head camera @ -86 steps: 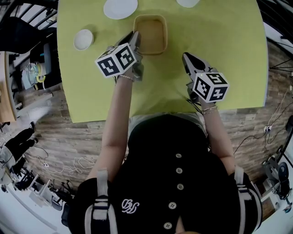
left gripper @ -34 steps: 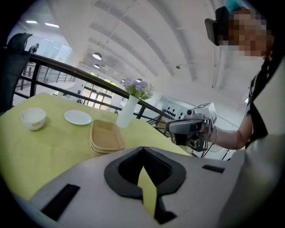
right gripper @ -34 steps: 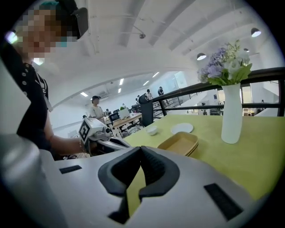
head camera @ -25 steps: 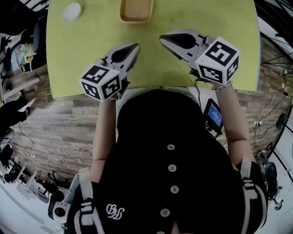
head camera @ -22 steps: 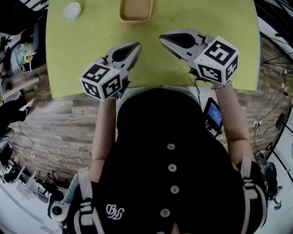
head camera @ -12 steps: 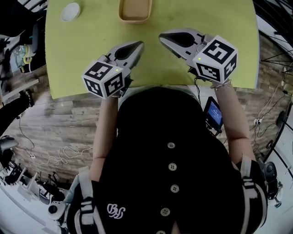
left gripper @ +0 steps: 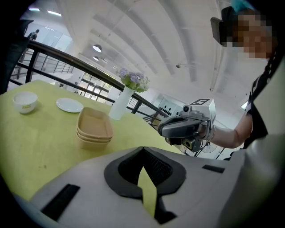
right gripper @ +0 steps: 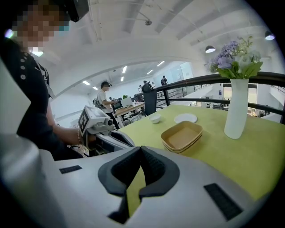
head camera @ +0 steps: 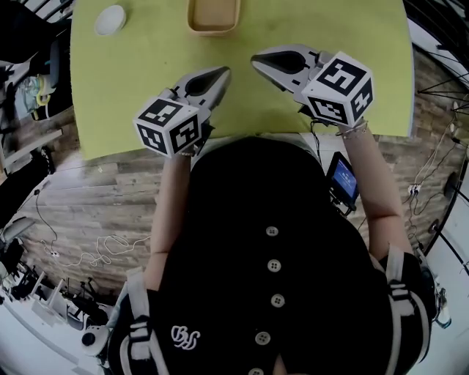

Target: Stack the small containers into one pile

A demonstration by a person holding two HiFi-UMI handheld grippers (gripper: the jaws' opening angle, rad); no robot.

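Head view: the left claw [head camera: 222, 72] and the right claw [head camera: 256, 59] are both held over the near part of the green table [head camera: 132, 80], tips angled toward each other and a little apart. The stack of tan containers [head camera: 213, 15] lies ahead of the left claw's tip, well apart from it and just left of the right claw's line. A white bowl [head camera: 110, 20] stands farther off, ahead and to the left of the left claw.

Left gripper view: the left claw's [left gripper: 142, 149] jaws are pressed together with nothing between them, only the table's green showing through the slit below. The containers [left gripper: 94, 129], nested with three rims showing, rest ahead and to the left. Beyond them stand the bowl [left gripper: 25, 101], a white plate [left gripper: 69, 105] and a white vase [left gripper: 121, 103] with flowers. The right claw [left gripper: 165, 129] hangs ahead to the right.

Right gripper view: the right claw's [right gripper: 140, 148] jaws are closed together and empty. The containers [right gripper: 181, 136] sit ahead to the right, the vase [right gripper: 236, 109] farther right, the plate [right gripper: 185, 118] and bowl [right gripper: 155, 119] beyond.
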